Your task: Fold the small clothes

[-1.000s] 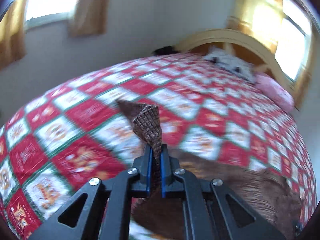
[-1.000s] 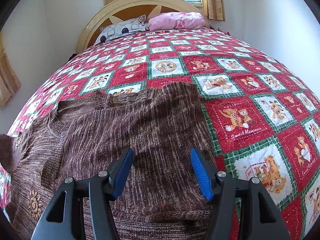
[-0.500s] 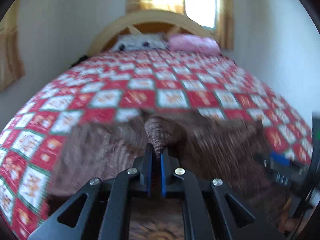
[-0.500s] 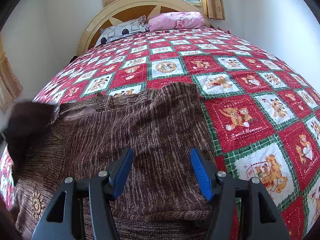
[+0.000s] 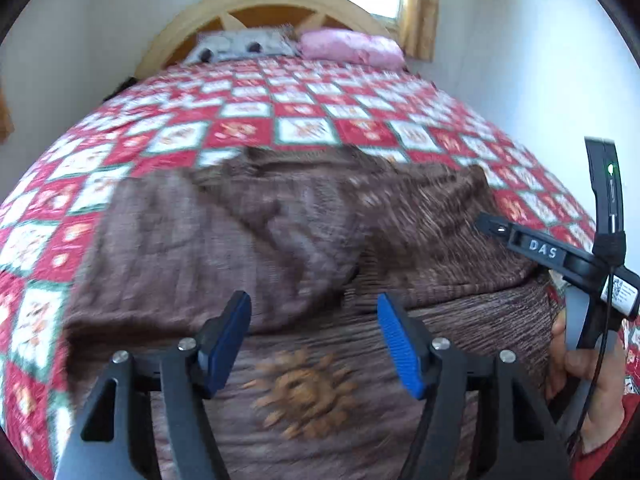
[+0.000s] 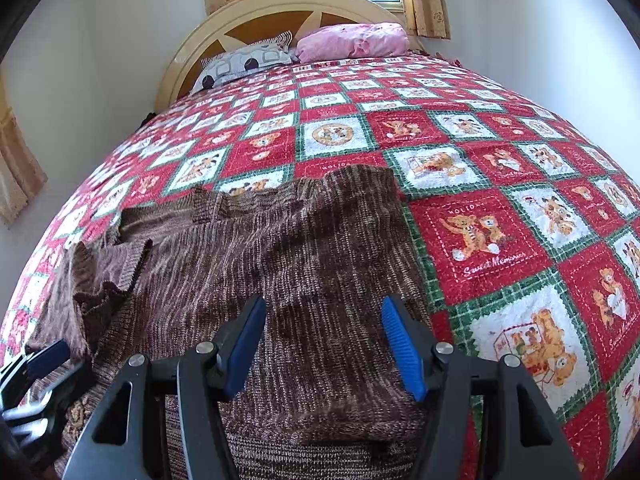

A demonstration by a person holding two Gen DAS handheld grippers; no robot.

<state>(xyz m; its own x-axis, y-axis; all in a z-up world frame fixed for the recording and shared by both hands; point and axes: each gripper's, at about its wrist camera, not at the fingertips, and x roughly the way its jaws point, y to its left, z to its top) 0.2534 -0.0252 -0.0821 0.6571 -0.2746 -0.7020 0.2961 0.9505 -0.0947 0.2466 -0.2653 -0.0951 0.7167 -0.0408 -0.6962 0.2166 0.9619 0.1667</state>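
A brown knitted sweater [image 5: 304,240] lies on the red patchwork bedspread [image 5: 304,128], both sleeves folded in over its body. A sun motif [image 5: 304,392] shows on its lower front. My left gripper [image 5: 314,340] is open and empty, just above the sweater near the folded left sleeve [image 5: 224,240]. My right gripper [image 6: 324,340] is open and empty above the sweater [image 6: 280,264], over the folded right sleeve [image 6: 340,280]. The right gripper's body also shows at the right edge of the left wrist view [image 5: 560,264].
The bedspread [image 6: 500,240] spreads wide to the right and behind the sweater. A grey patterned pillow [image 6: 244,64] and a pink pillow [image 6: 352,40] lie by the wooden headboard [image 6: 280,12]. White walls stand on both sides of the bed.
My left gripper carried the left sleeve across onto the sweater's body, let it go and opened. The sleeve now lies folded on the sweater. The right gripper has stayed still and open.
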